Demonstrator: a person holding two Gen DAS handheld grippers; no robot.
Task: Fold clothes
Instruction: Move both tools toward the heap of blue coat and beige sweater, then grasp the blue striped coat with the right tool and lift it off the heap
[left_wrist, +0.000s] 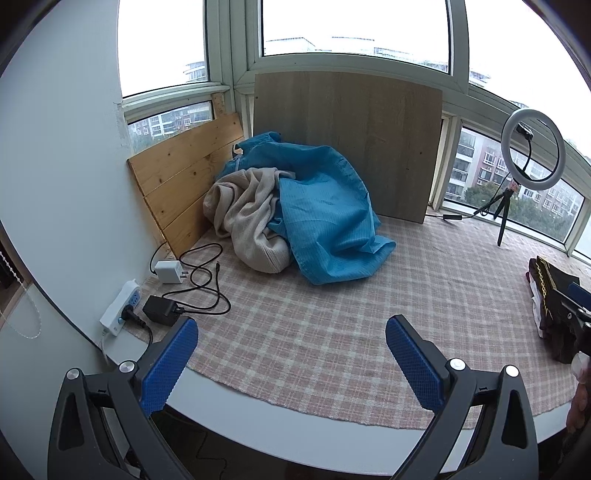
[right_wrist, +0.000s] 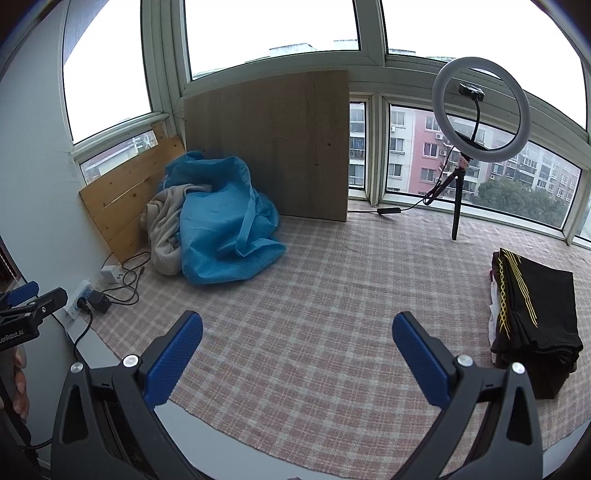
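Both tools sit at the near edge, jaws spread wide, nothing between the blue pads: left tool (left_wrist: 291, 332) and right tool (right_wrist: 297, 328) each hover above the checked pink cloth (left_wrist: 314, 332) that covers the tabletop (left_wrist: 295, 421), whose white rim shows just under the fingers. Unfolded pile is at the far left corner: blue garment (left_wrist: 325, 214) crumpled over and partly around a beige garment (left_wrist: 247, 221), the two touching, both leaning back toward a pine board (left_wrist: 184, 173) and a grey-brown panel (left_wrist: 347, 140) propped against the window frame. Well apart from both tools. Folded stack is on the right side: black garment with yellow stripes (right_wrist: 535, 314) on top, pale and dark layers showing under it at the left edge; right tool is near it but not touching. Left of the pile: white charger (left_wrist: 169, 271), black adapter (left_wrist: 160, 310), loose black cable (left_wrist: 207, 288), white power strip (left_wrist: 120, 310) along the wall. Ring light (right_wrist: 480, 110) on a small black tripod stands far right by the window, its cord trailing left along the sill. Right view also catches the left tool at the left edge, with part of a hand (right_wrist: 16, 384) below it.
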